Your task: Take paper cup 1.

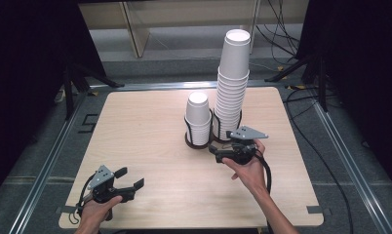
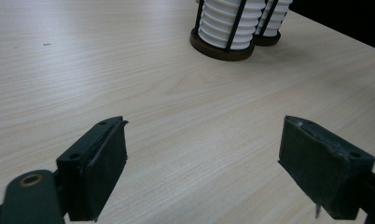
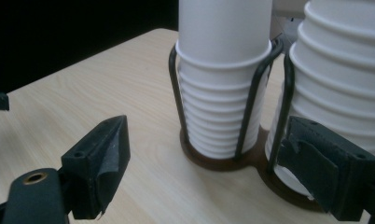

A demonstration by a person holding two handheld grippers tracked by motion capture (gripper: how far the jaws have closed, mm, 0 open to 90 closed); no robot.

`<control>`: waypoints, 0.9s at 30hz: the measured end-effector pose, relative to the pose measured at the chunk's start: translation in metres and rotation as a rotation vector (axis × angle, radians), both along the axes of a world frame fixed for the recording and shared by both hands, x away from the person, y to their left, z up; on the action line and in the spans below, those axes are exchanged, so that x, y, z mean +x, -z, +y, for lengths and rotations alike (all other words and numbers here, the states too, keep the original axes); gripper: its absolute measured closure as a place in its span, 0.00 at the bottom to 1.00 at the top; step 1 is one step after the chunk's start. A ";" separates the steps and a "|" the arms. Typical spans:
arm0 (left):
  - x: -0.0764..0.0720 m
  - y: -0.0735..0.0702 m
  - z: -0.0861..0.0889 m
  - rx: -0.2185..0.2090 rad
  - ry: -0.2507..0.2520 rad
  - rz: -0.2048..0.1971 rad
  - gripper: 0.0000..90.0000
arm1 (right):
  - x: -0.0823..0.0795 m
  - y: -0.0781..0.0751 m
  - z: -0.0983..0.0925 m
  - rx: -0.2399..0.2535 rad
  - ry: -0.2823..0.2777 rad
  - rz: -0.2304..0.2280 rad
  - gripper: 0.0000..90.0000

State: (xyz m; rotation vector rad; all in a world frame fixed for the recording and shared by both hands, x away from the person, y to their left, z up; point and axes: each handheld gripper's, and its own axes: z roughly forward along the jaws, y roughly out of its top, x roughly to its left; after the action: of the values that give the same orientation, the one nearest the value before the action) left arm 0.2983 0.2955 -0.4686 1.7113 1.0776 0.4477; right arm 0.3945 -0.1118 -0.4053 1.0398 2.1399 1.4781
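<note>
Two stacks of white paper cups stand upside down in a black wire holder [image 1: 204, 141] with a brown base, mid-table. The short stack [image 1: 198, 116] is on the left, the tall stack [image 1: 233, 73] on the right. My right gripper [image 1: 222, 142] is open, low in front of the holder. In the right gripper view the short stack [image 3: 223, 93] rises between its jaws and the right jaw overlaps the foot of the tall stack [image 3: 344, 84]. My left gripper [image 1: 129, 177] is open and empty near the table's front left. The holder [image 2: 225, 46] stands far ahead of it.
The light wooden table [image 1: 145, 126] sits on a metal frame. Black cables [image 1: 301, 122] trail on the floor at the right. Dark stands [image 1: 72, 78] flank the back corners. A wooden shelf unit [image 1: 135, 29] stands behind the table.
</note>
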 end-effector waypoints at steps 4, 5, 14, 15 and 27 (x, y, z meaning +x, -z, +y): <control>-0.001 -0.001 0.000 0.011 -0.005 -0.002 0.16 | 0.005 -0.007 0.007 -0.005 -0.014 -0.022 0.18; -0.001 -0.002 0.000 0.013 -0.006 0.001 0.16 | 0.007 -0.008 0.010 0.002 -0.020 -0.017 0.18; -0.002 -0.001 0.000 0.017 -0.007 0.004 0.16 | 0.021 -0.026 0.028 0.006 0.016 -0.065 0.18; -0.001 0.000 0.000 0.001 -0.001 -0.005 0.16 | 0.023 -0.028 0.028 -0.006 0.019 -0.073 0.18; -0.002 -0.001 0.001 0.018 -0.006 0.002 0.16 | 0.040 -0.043 0.047 0.018 0.063 -0.091 0.17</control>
State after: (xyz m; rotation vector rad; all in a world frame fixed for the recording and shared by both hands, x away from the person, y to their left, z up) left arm 0.2963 0.2966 -0.4671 1.7248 1.0836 0.4611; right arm 0.4342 -0.0652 -0.3628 1.0167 2.0174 1.4883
